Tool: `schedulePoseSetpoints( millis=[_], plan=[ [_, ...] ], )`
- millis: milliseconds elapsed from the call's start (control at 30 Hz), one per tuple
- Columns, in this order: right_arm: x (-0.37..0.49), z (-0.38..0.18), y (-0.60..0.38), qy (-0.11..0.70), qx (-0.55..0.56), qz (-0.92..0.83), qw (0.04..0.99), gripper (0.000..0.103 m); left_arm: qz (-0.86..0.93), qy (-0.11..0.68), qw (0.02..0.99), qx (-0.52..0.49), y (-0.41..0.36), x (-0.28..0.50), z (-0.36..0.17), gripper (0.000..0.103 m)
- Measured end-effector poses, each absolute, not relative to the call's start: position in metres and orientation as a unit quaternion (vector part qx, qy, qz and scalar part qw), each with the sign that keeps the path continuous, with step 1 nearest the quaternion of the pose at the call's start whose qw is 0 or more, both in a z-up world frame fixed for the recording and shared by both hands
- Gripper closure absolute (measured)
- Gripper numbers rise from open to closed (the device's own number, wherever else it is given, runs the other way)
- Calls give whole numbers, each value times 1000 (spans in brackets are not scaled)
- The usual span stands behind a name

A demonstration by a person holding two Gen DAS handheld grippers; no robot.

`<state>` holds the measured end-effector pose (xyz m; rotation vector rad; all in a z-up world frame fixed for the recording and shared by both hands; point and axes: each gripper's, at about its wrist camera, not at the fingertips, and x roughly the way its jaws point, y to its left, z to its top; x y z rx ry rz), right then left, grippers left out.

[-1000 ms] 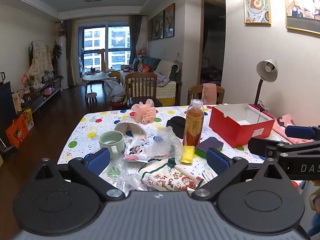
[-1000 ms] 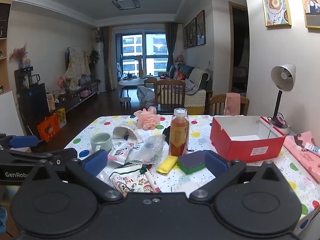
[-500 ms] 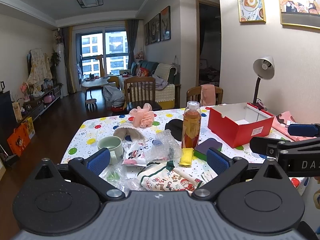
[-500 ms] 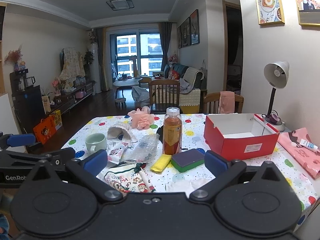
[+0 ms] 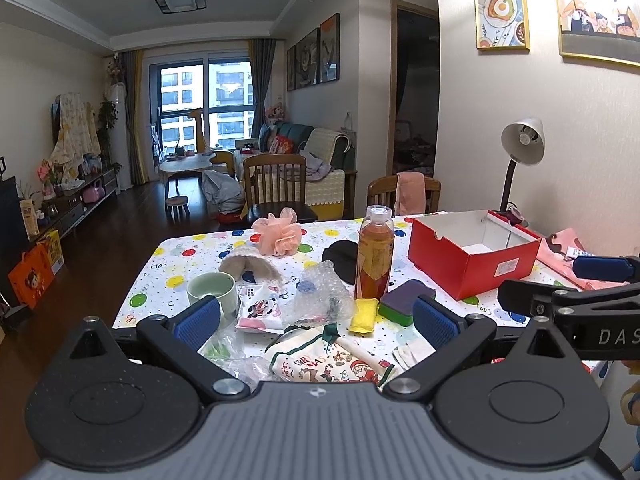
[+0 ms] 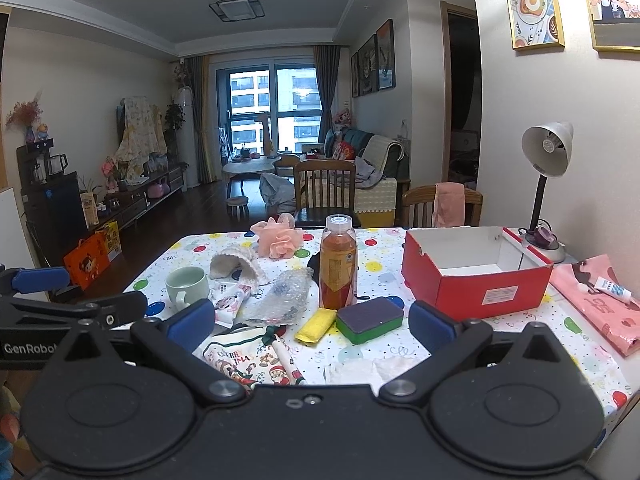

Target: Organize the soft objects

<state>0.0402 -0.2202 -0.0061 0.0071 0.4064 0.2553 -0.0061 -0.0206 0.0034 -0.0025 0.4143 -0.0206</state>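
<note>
**Kid:** What changed just then?

**Me:** Not much. I had only swung both tools a little, so the view slid sideways and the desk looked a bit nearer. Nothing on it had moved. My left tool was spread wide and held nothing. My right tool was spread wide too, and it was empty as well.

**Kid:** So where were the soft things?

**Me:** All out on the desk, none put away. The pink puff sat at the far side. The bubble wrap lay in the middle, just beside the bottle. The yellow sponge and the green sponge lay touching, right in front of the bottle. The Christmas cloth was nearest to me, partly hidden under my right tool.

**Kid:** And the red box?

**Me:** It stood open on the right, and I saw nothing in it. I think that was where the soft things should go.

**Kid:** So the job was not started?

**Me:** It looked that way to me. I was only lining up. The green sponge was close to my right tool, so I guessed it would be an easy first pick. The cup and bottle are hard, so I would leave them.
</note>
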Motion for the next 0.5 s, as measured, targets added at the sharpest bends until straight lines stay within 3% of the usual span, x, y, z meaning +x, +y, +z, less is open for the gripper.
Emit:
schedulePoseSetpoints(
  millis=[500],
  plan=[
    [38,-5,-223,202,3,128,971,0,-5,211,977,-5,-25,-3,4,0]
  ],
)
